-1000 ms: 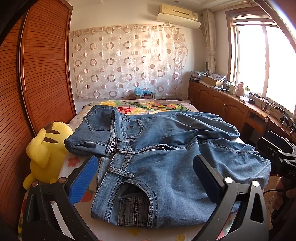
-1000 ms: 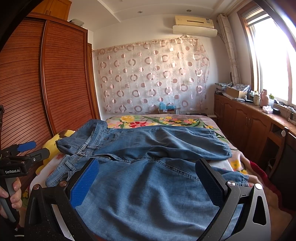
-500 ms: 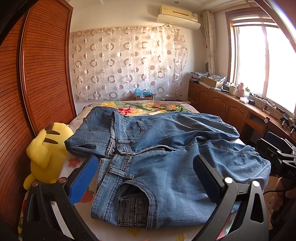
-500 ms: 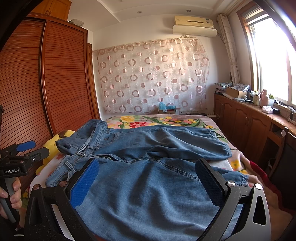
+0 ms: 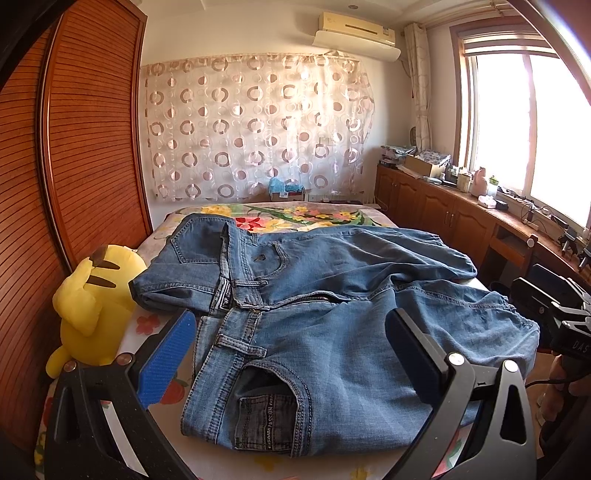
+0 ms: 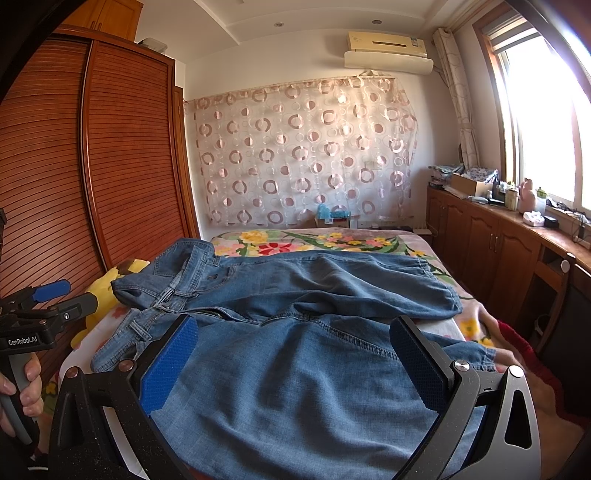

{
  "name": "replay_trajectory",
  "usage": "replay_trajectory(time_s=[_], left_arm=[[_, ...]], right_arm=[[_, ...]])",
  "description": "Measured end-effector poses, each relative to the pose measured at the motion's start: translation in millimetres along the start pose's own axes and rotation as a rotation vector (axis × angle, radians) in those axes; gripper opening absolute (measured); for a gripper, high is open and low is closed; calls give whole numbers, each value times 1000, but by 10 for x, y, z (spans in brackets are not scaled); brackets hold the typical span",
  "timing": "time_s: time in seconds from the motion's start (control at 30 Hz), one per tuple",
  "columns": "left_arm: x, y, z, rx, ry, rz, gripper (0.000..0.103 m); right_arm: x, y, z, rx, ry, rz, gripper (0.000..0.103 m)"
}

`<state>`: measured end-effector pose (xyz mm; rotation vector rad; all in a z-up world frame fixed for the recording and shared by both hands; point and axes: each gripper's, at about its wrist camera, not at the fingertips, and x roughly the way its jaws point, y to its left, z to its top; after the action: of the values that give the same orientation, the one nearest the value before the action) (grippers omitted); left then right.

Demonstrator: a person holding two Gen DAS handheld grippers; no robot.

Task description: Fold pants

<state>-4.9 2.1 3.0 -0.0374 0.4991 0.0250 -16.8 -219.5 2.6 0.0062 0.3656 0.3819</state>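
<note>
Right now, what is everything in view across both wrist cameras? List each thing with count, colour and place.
jeans: one pair, blue denim, spread across the bed, waistband toward the wardrobe side
bed: one, floral cover, under the jeans
plush toy: one, yellow, at the bed's wardrobe-side edge
wardrobe: one, reddish slatted wood, beside the bed
curtain: one, sheer with circles, far wall
air conditioner: one, cream, above the curtain
cabinets: one row, brown wood, under the window, cluttered top
left gripper: open, blue pads, above the waistband
right gripper: open, blue pads, above the near leg
</note>
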Motion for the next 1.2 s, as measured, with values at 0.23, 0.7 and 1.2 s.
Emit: replay_trajectory(time_s=[0.23, 0.7, 1.2], left_arm=[[-2, -1, -2, -1, 0, -1, 103], [-13, -26, 73, 1, 5, 1, 103], [288, 116, -151, 7, 92, 18, 102]], right_arm=[[-3, 3, -2, 1, 0, 1, 103], [2, 4, 6, 1, 6, 1, 103], [101, -237, -59, -39, 67, 38, 83]])
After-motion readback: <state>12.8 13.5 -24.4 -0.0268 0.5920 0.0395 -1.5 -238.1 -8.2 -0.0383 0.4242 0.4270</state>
